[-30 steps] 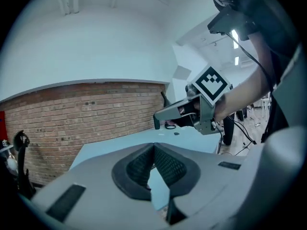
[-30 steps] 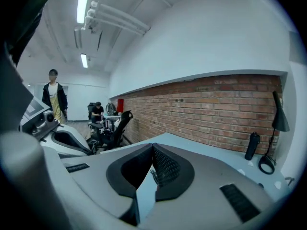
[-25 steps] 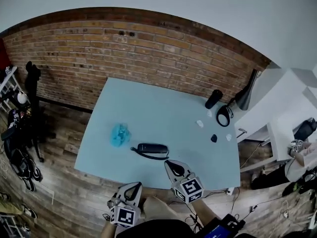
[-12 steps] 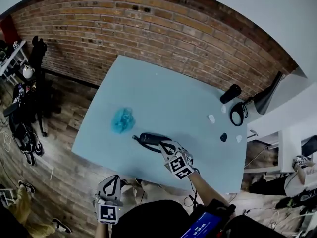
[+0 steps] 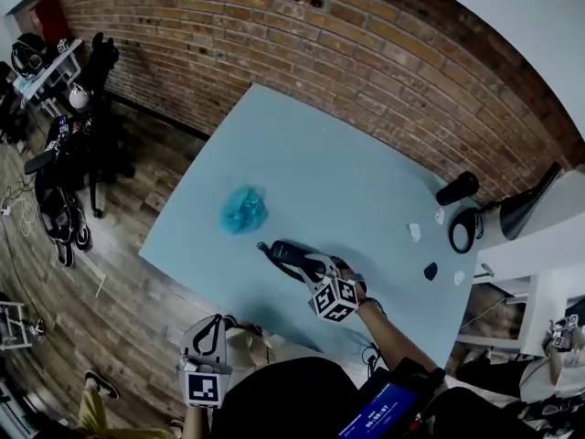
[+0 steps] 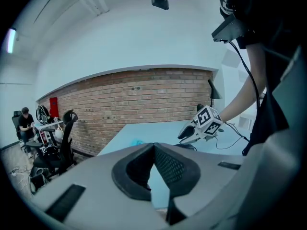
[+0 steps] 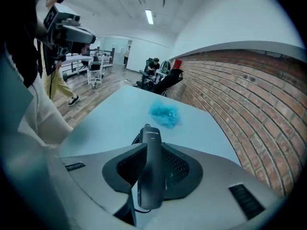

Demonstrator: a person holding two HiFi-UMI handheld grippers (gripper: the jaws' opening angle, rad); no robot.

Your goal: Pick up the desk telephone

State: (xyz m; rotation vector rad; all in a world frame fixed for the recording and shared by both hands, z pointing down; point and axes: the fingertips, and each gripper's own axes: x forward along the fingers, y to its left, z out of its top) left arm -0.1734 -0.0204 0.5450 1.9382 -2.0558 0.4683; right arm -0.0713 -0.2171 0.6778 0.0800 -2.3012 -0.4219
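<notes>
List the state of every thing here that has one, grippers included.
right gripper: jaws narrowly apart, just been opening, astride the desk telephone; no grip evident.
desk telephone: lying flat on the table, not lifted.
left gripper: shut, empty, held off the table, near the person.
blue plastic: crumpled, lying on the table, apart from the telephone.

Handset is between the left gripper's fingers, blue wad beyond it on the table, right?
No: the handset is between the right gripper's fingers, which have just been opening, as the right gripper view shows. The left gripper is shut and empty. The blue wad lies beyond it on the table.
</notes>
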